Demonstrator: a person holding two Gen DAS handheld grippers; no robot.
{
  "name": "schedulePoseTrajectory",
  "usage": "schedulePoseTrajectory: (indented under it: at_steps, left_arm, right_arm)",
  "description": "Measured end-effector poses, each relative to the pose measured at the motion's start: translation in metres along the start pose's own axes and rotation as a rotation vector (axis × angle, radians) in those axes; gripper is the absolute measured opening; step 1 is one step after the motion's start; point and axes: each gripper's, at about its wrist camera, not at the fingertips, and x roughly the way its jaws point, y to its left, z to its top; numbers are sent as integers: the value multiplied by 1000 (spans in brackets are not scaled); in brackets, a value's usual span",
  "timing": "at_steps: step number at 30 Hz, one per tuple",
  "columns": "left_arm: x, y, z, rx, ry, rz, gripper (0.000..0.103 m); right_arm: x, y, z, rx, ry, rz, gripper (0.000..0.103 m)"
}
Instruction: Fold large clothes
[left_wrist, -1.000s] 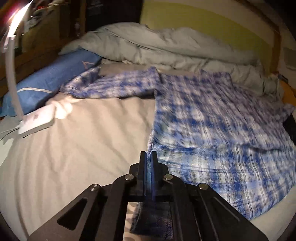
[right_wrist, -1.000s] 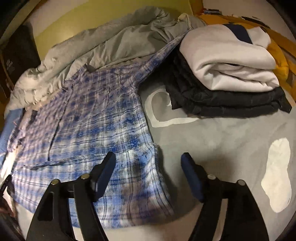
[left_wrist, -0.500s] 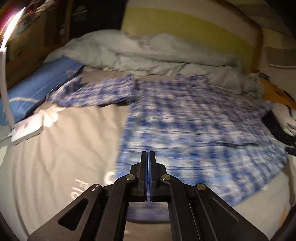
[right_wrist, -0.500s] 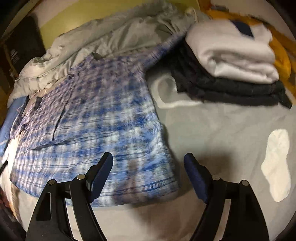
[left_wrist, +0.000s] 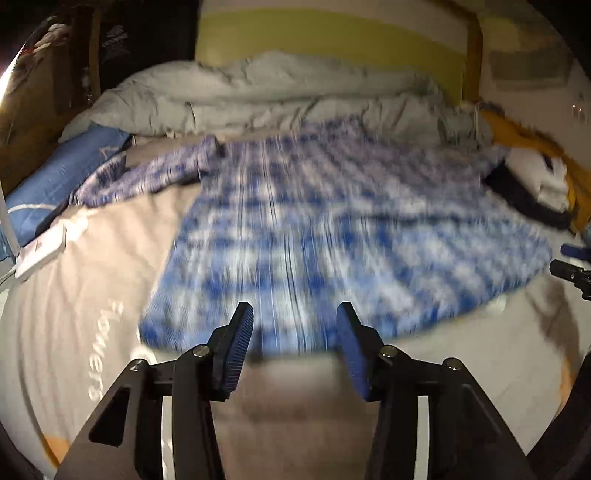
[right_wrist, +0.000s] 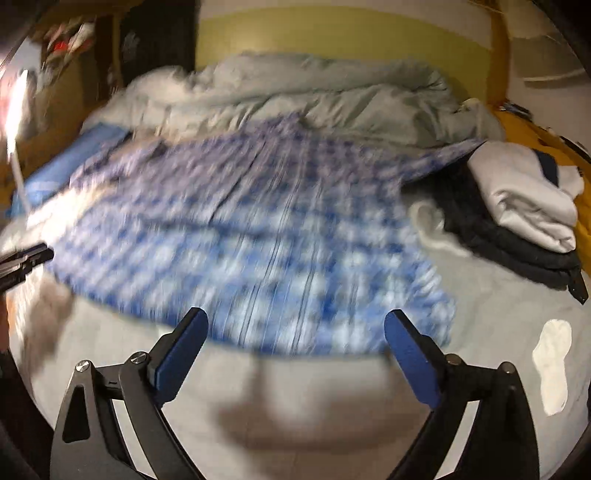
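Spreading done, blue plaid shirt lies flat on the bed

Lying spread across the middle of the grey bed sheet (left_wrist: 92, 332), the plaid shirt (left_wrist: 332, 236) looks light, soft and limp, likely to sag and crease when lifted; its near hem corners or a sleeve seem the best holds. The left gripper (left_wrist: 293, 343) hovers by the near hem, jaws apart and empty. The right gripper (right_wrist: 295, 350) likewise stands wide, holding nothing. Far behind is a rumpled duvet (right_wrist: 314, 96); at right, a stack of folded clothes (right_wrist: 524, 214)
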Motion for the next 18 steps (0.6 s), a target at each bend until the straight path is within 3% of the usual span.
schedulePoseTrajectory:
  at_steps: [4,8,18]
  left_arm:
    - [6,-13,-12,66,40,3,61]
    - [12,-23,-16,109,48,17,67]
    - [28,-25,-15,142,49,103,67]
  right_arm:
    - [17,15,-22,-90,82,-74,96]
    - [27,25,-28,-151,103,-96,96]
    - [53,50,-23,-261,108,-179,96]
